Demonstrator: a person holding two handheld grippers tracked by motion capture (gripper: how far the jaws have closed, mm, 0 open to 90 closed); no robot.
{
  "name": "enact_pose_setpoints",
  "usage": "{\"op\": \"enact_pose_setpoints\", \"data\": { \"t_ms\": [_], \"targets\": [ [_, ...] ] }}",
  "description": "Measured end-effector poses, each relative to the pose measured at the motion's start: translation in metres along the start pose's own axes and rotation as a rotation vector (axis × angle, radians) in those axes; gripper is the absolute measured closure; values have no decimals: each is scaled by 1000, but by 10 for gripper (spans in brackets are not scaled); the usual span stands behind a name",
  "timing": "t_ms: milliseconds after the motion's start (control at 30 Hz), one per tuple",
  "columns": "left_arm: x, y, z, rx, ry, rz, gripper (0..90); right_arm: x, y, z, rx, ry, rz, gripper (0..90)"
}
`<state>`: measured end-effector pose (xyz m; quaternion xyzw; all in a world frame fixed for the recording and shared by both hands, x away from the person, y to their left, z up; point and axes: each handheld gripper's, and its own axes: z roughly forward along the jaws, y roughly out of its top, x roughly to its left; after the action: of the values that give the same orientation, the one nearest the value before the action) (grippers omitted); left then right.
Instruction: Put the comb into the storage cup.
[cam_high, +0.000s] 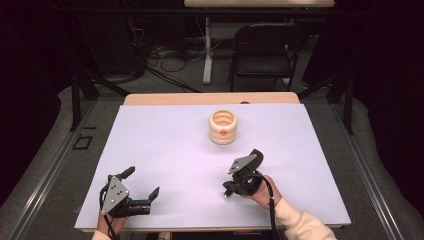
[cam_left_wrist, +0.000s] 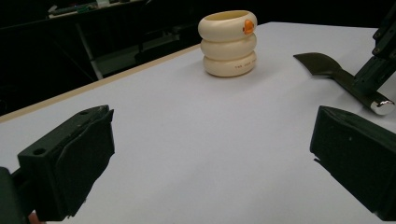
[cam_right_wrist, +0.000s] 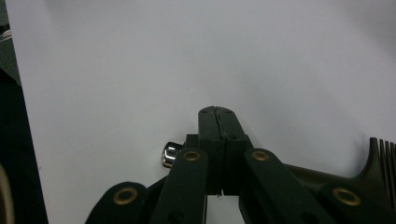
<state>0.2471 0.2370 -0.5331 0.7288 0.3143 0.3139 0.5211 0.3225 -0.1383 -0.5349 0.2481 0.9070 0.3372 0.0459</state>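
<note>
A cream container of stacked rings with an orange dot (cam_high: 223, 127) stands upright at the far middle of the white mat (cam_high: 165, 145); the same container (cam_left_wrist: 229, 43) also shows in the left gripper view. My left gripper (cam_high: 142, 182) rests at the near left, its jaws wide apart and empty (cam_left_wrist: 215, 126). Near the right, a hand holds my right gripper (cam_high: 235, 186), whose pads are pressed together (cam_right_wrist: 217, 112). A dark slotted spatula (cam_left_wrist: 327, 65) with a silver handle cap (cam_right_wrist: 170, 154) lies crosswise beneath those jaws, not between them.
The mat covers a wooden table (cam_high: 210, 98). Behind it stand a black folding chair (cam_high: 265, 50), a white table leg (cam_high: 207, 50) and cables on the floor. Dark stands flank both sides.
</note>
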Motion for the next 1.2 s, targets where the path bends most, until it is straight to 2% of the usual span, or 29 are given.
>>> {"op": "enact_pose_setpoints", "data": {
  "t_ms": [167, 500, 633, 1200],
  "targets": [
    [0, 0, 0, 0, 0, -1, 0, 1, -4, -3, 18, 10, 12, 900],
    [0, 1, 1, -1, -4, 2, 0, 1, -8, -10, 39, 16, 6, 900],
    [0, 1, 2, 0, -6, 3, 0, -1, -13, -16, 36, 4, 28, 900],
    [0, 1, 2, -3, -6, 9, 0, -6, -26, -29, 48, -30, 51, 900]
  ]
}}
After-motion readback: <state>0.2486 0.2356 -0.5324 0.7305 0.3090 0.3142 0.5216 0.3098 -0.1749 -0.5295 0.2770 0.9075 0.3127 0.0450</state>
